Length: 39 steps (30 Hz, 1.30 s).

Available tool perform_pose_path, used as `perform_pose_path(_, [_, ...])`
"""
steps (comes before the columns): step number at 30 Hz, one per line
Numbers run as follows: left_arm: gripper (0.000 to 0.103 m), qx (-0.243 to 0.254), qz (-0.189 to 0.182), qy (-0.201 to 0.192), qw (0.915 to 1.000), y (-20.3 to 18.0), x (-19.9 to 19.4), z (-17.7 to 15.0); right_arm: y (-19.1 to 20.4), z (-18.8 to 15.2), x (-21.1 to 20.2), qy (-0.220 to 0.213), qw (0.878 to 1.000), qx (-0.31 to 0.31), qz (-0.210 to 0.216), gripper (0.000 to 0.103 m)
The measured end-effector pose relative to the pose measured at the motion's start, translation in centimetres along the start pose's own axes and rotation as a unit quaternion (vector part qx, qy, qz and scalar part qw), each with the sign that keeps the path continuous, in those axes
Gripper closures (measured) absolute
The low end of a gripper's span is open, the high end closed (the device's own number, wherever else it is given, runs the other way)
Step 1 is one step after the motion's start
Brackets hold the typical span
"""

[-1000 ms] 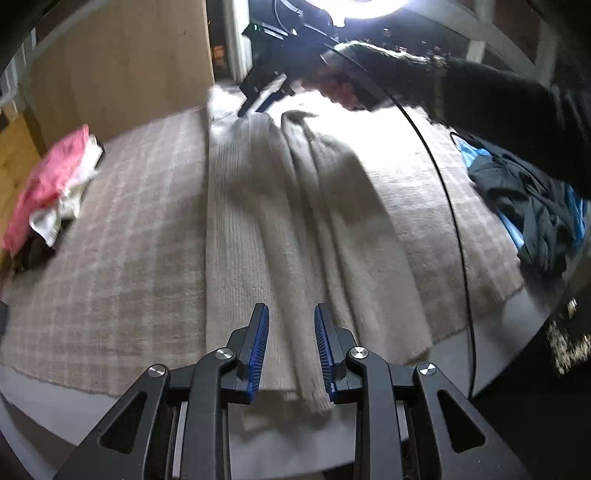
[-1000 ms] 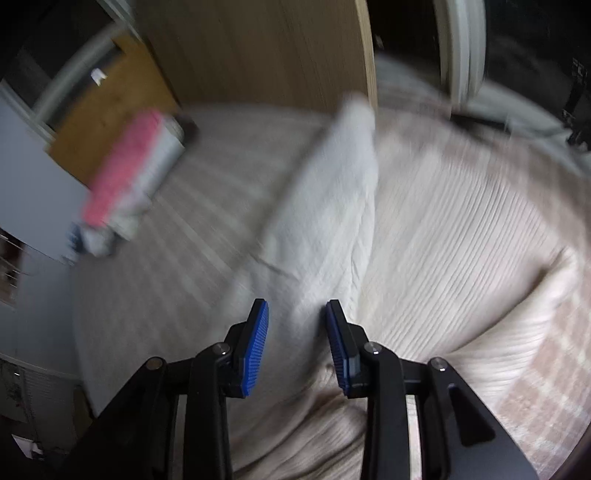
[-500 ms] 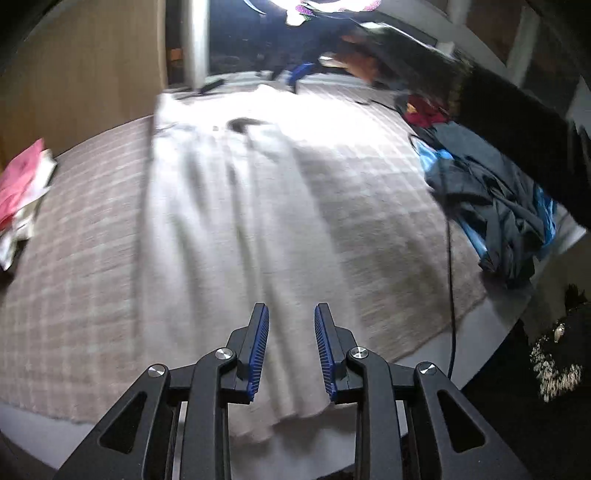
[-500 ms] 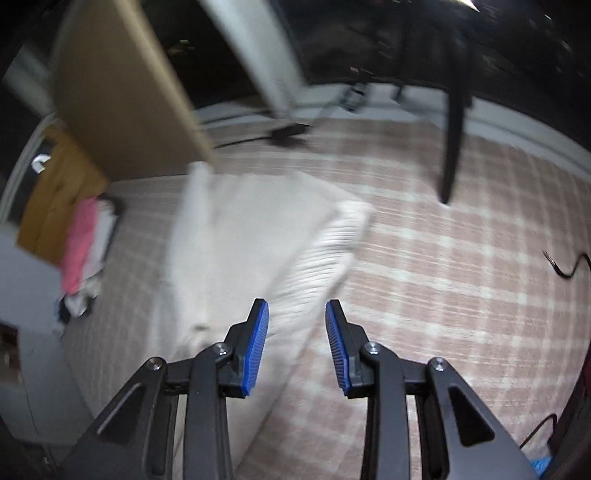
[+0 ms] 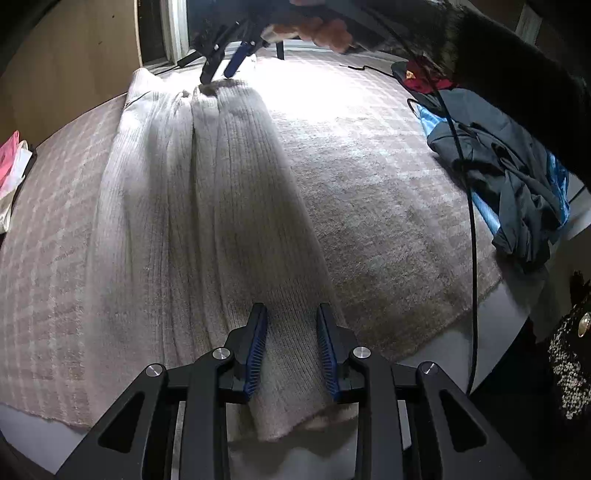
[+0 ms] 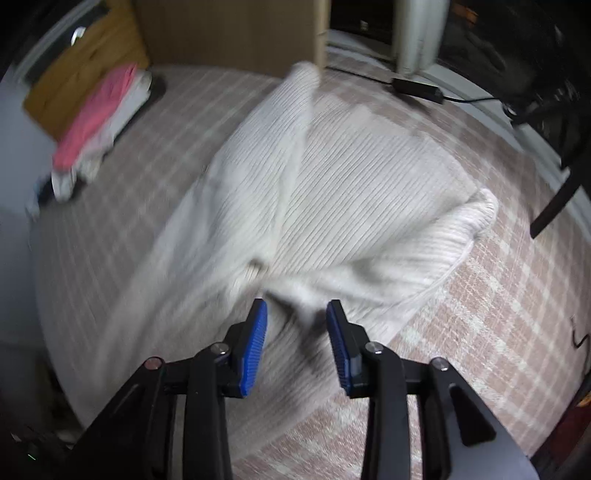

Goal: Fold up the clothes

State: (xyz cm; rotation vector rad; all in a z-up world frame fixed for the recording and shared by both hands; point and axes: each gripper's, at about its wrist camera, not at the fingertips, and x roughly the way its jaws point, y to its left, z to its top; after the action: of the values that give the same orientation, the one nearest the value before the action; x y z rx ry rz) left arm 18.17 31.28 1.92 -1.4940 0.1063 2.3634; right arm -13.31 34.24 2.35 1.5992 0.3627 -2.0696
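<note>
A cream ribbed sweater [image 5: 207,206] lies lengthwise on a pink checked rug [image 5: 369,184]. My left gripper [image 5: 291,336] hovers over its near hem. The pads stand apart and a folded strip of knit runs under them, wider than the gap. At the far end a person's hand [image 5: 321,29] holds my right gripper [image 5: 223,70] just above the sweater's top edge. The right wrist view is blurred: the right gripper [image 6: 297,332] is over the sweater [image 6: 332,177]. Its jaws are opening, and a small hump of fabric sits between them untouched.
A heap of dark and blue clothes [image 5: 517,177] sits at the rug's right edge, with a red garment [image 5: 421,79] behind it. A black cable [image 5: 469,206] hangs across them. A pink and white folded stack [image 6: 96,122] lies at the left. A power adapter [image 6: 417,88] and a black furniture leg [image 6: 557,199] are beyond the sweater.
The right gripper swung out over the bare rug beside the sweater, then came back over the knit with its jaws wider. The left gripper slid sideways along the near hem.
</note>
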Motion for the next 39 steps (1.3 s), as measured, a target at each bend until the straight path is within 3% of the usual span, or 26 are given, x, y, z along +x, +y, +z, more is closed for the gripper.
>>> perform_pose_path(3, [0.078, -0.002, -0.007, -0.004, 1.0, 0.2, 0.0, -0.2, 0.2, 0.0, 1.3, 0.005, 0.998, -0.009, -0.057, 0.061])
perform_pose_path(4, [0.079, -0.003, -0.009, -0.006, 0.9999, 0.3, 0.0, -0.2, 0.2, 0.0, 1.7, 0.006, 0.997, -0.011, -0.077, 0.064])
perform_pose_path(6, [0.095, -0.004, -0.014, -0.009, 0.9999, 0.5, 0.0, -0.3, 0.0, -0.1, 1.6, -0.003, 0.997, -0.007, -0.073, 0.076])
perform_pose_path(8, [0.097, -0.019, -0.02, -0.016, 0.9995, 0.9, -0.3, -0.4, -0.1, -0.3, 1.4, -0.014, 0.998, -0.003, -0.062, 0.093])
perform_pose_path(11, [0.098, -0.033, -0.009, -0.037, 0.9988, 1.3, -2.0, -0.5, 0.4, 0.5, -0.5, -0.043, 0.998, 0.0, -0.043, 0.094])
perform_pose_path(16, [0.098, -0.026, 0.029, -0.041, 0.9984, 1.2, -3.0, -0.8, 2.7, 2.7, -1.4, -0.068, 0.997, -0.018, -0.031, 0.094])
perform_pose_path(19, [0.095, -0.03, 0.027, -0.01, 0.9991, 1.5, -0.9, -0.8, 3.9, 4.3, 3.1, -0.035, 0.998, -0.034, -0.04, 0.09])
perform_pose_path(22, [0.093, -0.012, 0.03, -0.006, 0.9995, 0.9, -0.8, -0.4, 4.7, 4.3, 2.9, -0.038, 0.996, -0.053, -0.053, 0.086])
perform_pose_path(24, [0.09, -0.004, 0.026, -0.01, 0.9996, 0.8, -1.6, -0.1, 3.5, 3.5, 0.5, -0.047, 0.998, -0.046, -0.019, 0.081])
perform_pose_path(26, [0.09, -0.006, 0.018, -0.015, 0.9997, 1.0, -2.7, 0.1, 0.7, 2.4, -2.7, -0.087, 0.996, -0.015, 0.017, 0.06])
perform_pose_path(28, [0.09, -0.014, 0.006, -0.028, 0.9995, 1.5, -3.9, 0.5, -3.9, 1.8, -5.3, -0.135, 0.989, 0.056, 0.033, 0.052])
perform_pose_path(31, [0.09, -0.01, 0.004, -0.037, 0.9993, 2.0, -4.1, 1.2, -8.3, 1.8, -5.2, -0.149, 0.981, 0.124, 0.022, 0.054])
perform_pose_path(34, [0.09, 0.003, 0.009, -0.021, 0.9997, 1.8, -2.6, 2.0, -9.3, 3.1, -3.0, -0.139, 0.981, 0.136, 0.017, 0.064])
perform_pose_path(37, [0.09, 0.009, 0.007, -0.005, 0.9999, 1.5, -1.0, 2.2, -8.7, 4.7, 0.6, -0.103, 0.987, 0.121, 0.009, 0.064])
perform_pose_path(39, [0.087, 0.002, 0.003, 0.009, 1.0, 1.6, 0.1, 2.1, -8.4, 5.7, 3.7, -0.071, 0.991, 0.094, -0.071, 0.064])
